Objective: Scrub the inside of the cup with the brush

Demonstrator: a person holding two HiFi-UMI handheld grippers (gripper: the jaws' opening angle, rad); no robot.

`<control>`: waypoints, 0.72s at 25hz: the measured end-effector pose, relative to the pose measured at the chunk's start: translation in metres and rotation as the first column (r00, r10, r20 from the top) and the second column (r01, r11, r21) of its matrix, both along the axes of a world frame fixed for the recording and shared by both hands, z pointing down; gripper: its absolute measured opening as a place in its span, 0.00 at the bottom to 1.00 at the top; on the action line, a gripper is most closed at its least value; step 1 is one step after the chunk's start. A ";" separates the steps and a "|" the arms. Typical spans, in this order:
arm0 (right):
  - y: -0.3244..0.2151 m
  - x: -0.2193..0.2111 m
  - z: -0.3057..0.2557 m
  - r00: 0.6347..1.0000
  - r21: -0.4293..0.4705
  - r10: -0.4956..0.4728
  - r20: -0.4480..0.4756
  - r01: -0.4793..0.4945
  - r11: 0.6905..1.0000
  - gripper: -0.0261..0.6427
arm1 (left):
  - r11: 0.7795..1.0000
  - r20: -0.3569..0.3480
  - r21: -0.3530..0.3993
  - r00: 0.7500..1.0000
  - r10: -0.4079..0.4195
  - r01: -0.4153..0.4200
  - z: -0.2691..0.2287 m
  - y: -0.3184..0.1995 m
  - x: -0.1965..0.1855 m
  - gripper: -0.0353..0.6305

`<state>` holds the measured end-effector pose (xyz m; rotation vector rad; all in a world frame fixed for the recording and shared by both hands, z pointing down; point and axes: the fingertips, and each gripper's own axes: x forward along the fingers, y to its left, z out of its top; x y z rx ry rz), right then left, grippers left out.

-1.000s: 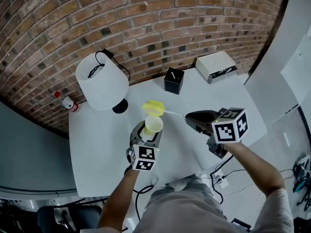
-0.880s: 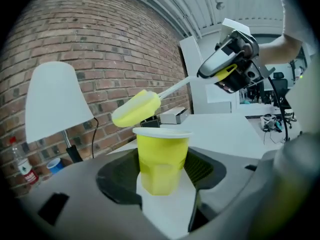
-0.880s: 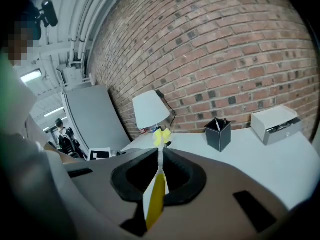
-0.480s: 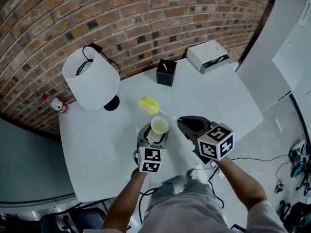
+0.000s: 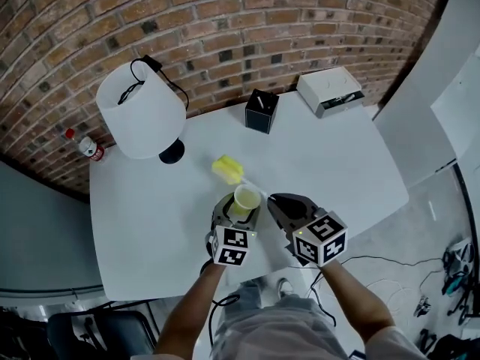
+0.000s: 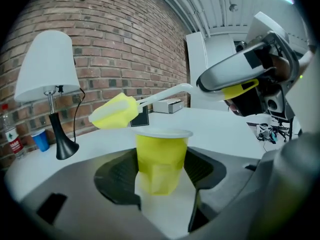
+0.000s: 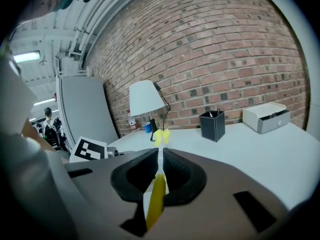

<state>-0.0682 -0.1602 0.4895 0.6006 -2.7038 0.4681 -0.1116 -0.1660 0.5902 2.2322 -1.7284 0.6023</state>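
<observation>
The left gripper (image 6: 162, 178) clamps the yellow cup (image 6: 161, 149) between its pads, upright with the mouth up, presumably so the inside stays open to a tool coming from above. The right gripper (image 7: 161, 164) is closed tight on the thin handle of the brush (image 7: 156, 201), gripped far back, which leaves the long shaft free to reach in. The brush's yellow head hangs just past the cup's rim on the far side, not inside yet. Both grippers work over the near part of the white table (image 5: 150, 223), close to its front edge. The lamp (image 5: 140, 118), black holder (image 5: 261, 111) and white box (image 5: 331, 91) stand well apart by the wall, leaving bare table all around.
</observation>
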 end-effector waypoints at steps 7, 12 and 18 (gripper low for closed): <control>0.006 0.006 0.013 0.997 -0.005 -0.081 -0.009 0.081 0.997 0.08 | 0.999 -0.001 -0.043 1.000 -0.028 0.028 0.016 -0.001 0.010 0.47; 0.007 0.003 0.014 0.993 -0.009 -0.118 0.002 0.119 0.993 0.08 | 0.998 -0.028 -0.042 0.999 -0.045 0.044 0.020 0.001 0.011 0.47; 0.008 0.001 0.014 0.989 -0.014 -0.147 0.010 0.147 0.989 0.08 | 0.996 -0.013 -0.063 0.998 -0.060 0.059 0.026 0.007 0.010 0.47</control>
